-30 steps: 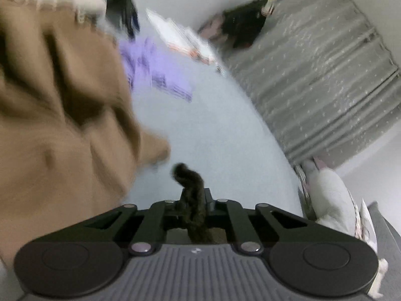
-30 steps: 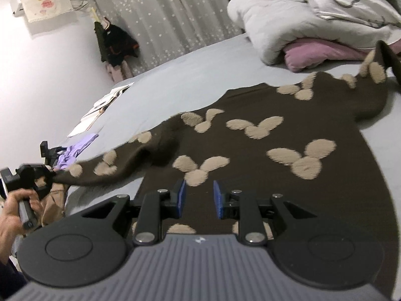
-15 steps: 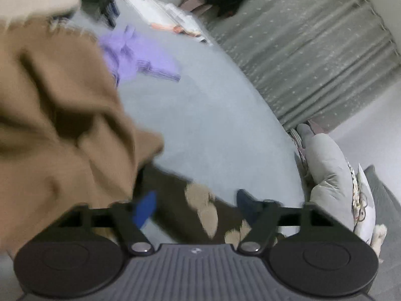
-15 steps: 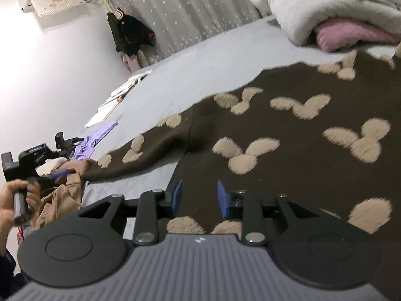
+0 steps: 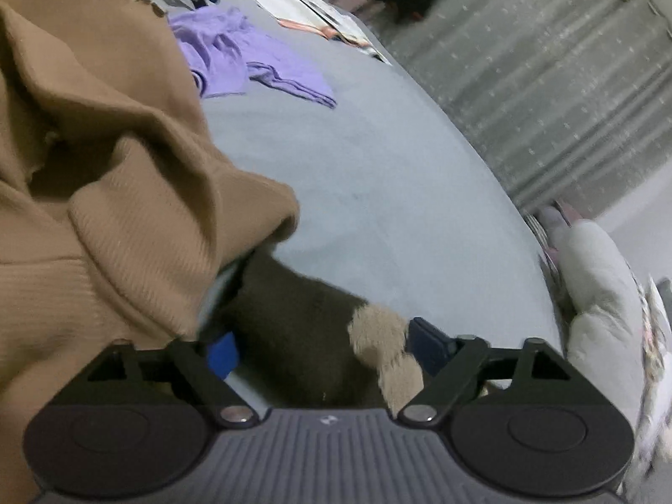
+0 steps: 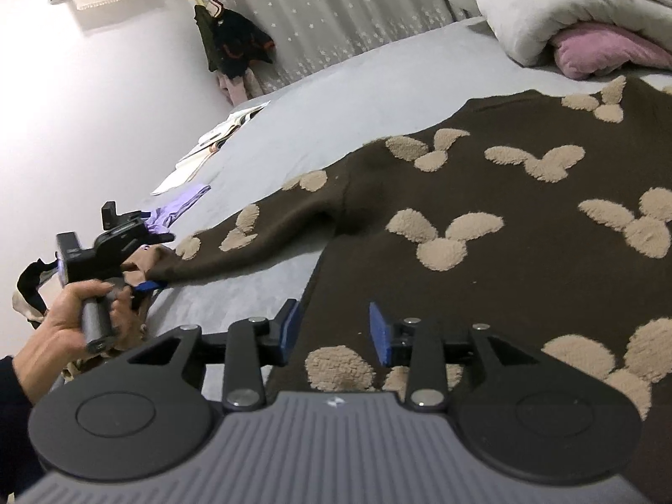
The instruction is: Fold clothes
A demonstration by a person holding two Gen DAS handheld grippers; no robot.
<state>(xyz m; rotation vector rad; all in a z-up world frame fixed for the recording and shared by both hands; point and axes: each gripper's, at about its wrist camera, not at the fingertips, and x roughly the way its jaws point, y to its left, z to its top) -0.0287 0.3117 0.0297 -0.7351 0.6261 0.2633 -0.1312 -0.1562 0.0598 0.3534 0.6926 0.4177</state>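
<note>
A dark brown sweater with beige fleece butterfly shapes lies spread flat on the grey bed. Its sleeve stretches out to the left. My left gripper is open, and the sleeve's cuff lies loose between its blue pads. It also shows in the right wrist view, held by a hand at the cuff. My right gripper is open and hovers over the sweater's lower left hem, gripping nothing.
A tan ribbed garment is heaped at the left beside the cuff. A purple garment and papers lie farther along the bed. A rolled duvet and pink pillow sit at the head. Dark clothes hang by the curtain.
My left gripper was shut on the sleeve cuff a second ago; it has opened and the cuff now lies on the bed. My right gripper has moved closer over the hem.
</note>
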